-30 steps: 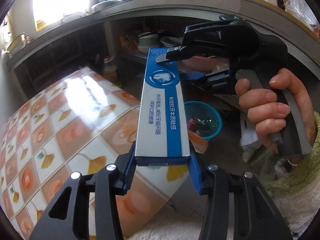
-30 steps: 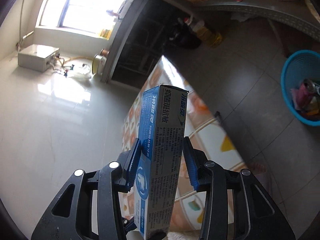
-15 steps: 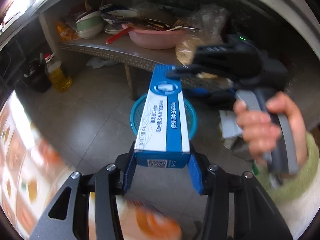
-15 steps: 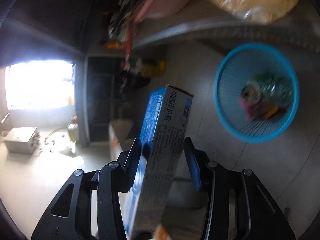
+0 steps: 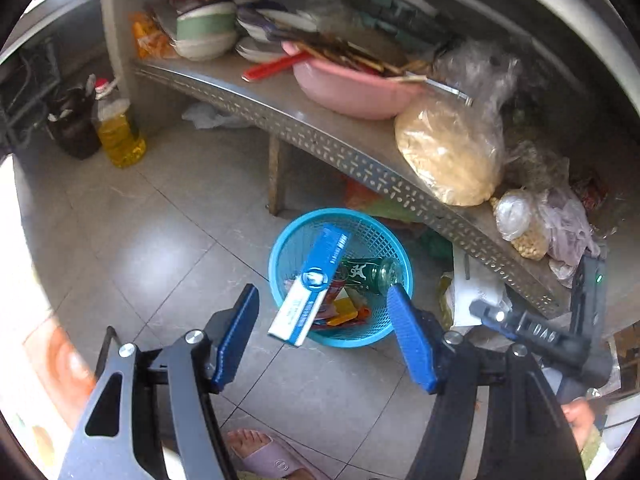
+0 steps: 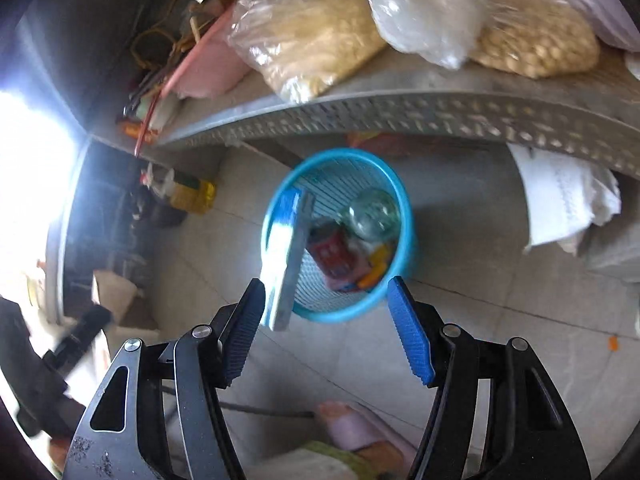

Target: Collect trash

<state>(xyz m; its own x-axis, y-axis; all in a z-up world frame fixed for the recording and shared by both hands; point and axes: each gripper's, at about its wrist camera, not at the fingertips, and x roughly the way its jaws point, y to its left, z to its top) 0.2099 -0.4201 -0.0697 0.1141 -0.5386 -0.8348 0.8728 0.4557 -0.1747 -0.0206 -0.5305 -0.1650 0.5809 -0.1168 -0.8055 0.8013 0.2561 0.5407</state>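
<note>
A: Where was the toothpaste box (image 5: 310, 286)?
B: Free, over the blue basket (image 5: 280, 252) on the grey tiled floor (image 5: 168, 216), below a metal shelf (image 5: 320, 140).
A: The hand-held grippers?
B: Left hand-held gripper (image 5: 324, 332) and right hand-held gripper (image 6: 326, 328) were opening, gripping nothing.

One blue mesh basket (image 5: 280, 248) stands on the floor. One blue-and-white toothpaste box (image 5: 308, 292) is over it. One green glass bottle (image 5: 372, 274) lies inside.
</note>
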